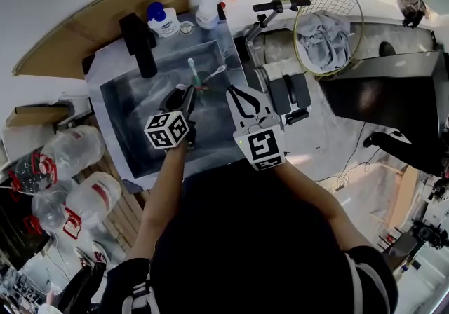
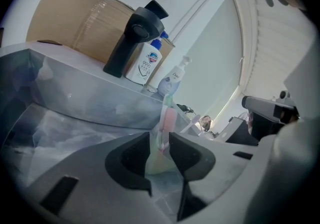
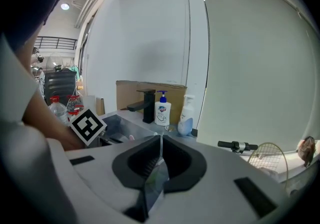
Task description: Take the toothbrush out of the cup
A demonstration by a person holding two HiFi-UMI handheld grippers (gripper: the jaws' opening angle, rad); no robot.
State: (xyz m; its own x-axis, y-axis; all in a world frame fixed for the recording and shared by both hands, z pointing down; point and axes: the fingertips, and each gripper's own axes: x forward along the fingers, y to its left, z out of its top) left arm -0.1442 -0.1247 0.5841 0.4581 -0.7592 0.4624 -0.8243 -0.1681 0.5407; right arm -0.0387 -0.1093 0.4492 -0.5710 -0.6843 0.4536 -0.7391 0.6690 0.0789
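A pale translucent cup [image 2: 159,162] stands in the steel sink [image 1: 119,102] with toothbrushes in it. A pink-handled toothbrush [image 2: 169,118] with a white and green head stands upright, and a white toothbrush [image 1: 214,73] leans right. My left gripper [image 1: 188,93] is low in the sink right before the cup [image 1: 198,85]. In the left gripper view the left gripper [image 2: 160,144] is open, and the cup and brush handles show in the gap just past its tips, not pressed. My right gripper [image 1: 233,92] hovers over the sink's right side; in its own view the right gripper [image 3: 159,140] is shut and empty.
A black faucet [image 1: 140,43], a blue-capped soap bottle [image 1: 163,19] and a white pump bottle [image 1: 208,15] line the sink's far edge, with cardboard [image 1: 98,18] behind. A racket [image 1: 328,29] lies to the right. Plastic bottles [image 1: 70,151] sit on the left.
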